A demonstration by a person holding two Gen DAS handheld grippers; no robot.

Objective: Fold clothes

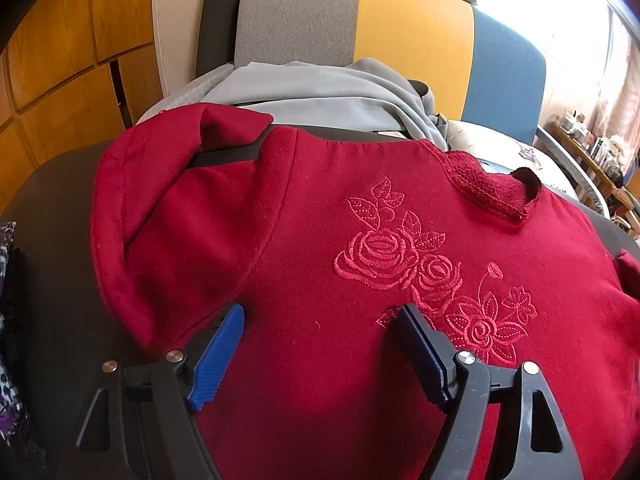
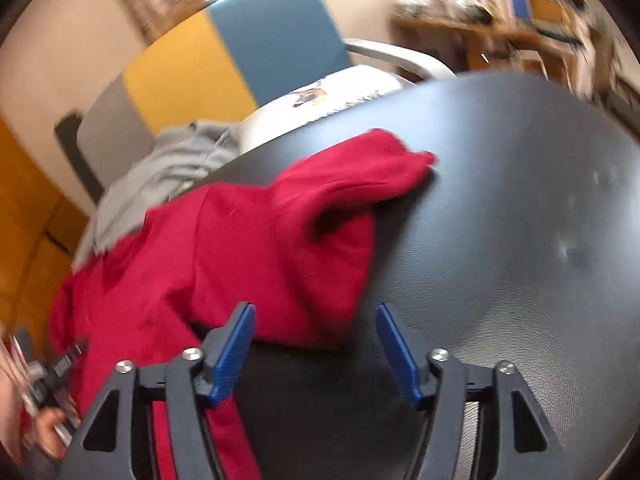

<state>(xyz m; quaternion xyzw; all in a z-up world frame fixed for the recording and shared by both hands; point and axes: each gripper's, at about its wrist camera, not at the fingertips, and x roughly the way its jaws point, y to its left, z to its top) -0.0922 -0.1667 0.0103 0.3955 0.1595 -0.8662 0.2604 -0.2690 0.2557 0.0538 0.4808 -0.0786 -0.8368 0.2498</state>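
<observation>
A red sweater point(image 1: 360, 280) with embroidered roses point(image 1: 432, 280) on its chest lies spread face up on a dark table point(image 1: 60, 240), its neckline point(image 1: 492, 192) toward the far right in the left wrist view. One sleeve point(image 1: 132, 208) is bent over at the far left of the garment, its cuff end folded back near the table's far edge. The left gripper point(image 1: 320, 320) hangs just above the sweater's chest with its blue-padded fingers point(image 1: 220, 360) spread wide and nothing between them; whether the tips touch the cloth cannot be told. In the right wrist view, which is blurred, the right gripper point(image 2: 314, 316) is also wide apart and empty, poised over the near edge of the other sleeve point(image 2: 340, 208), which lies bunched and folded on the bare table point(image 2: 520, 240) with its cuff pointing to the far right. Part of a hand point(image 2: 24, 420) with the other tool shows at the lower left edge of that view, over the red cloth. Beyond the table's far edge a grey garment point(image 1: 320, 88) is piled on a seat, in front of a backrest point(image 1: 412, 40) panelled in grey, yellow and blue. A white cushion point(image 2: 320, 108) lies to the right of the grey pile. A patterned cloth point(image 1: 8, 320) shows at the left edge of the left wrist view.
</observation>
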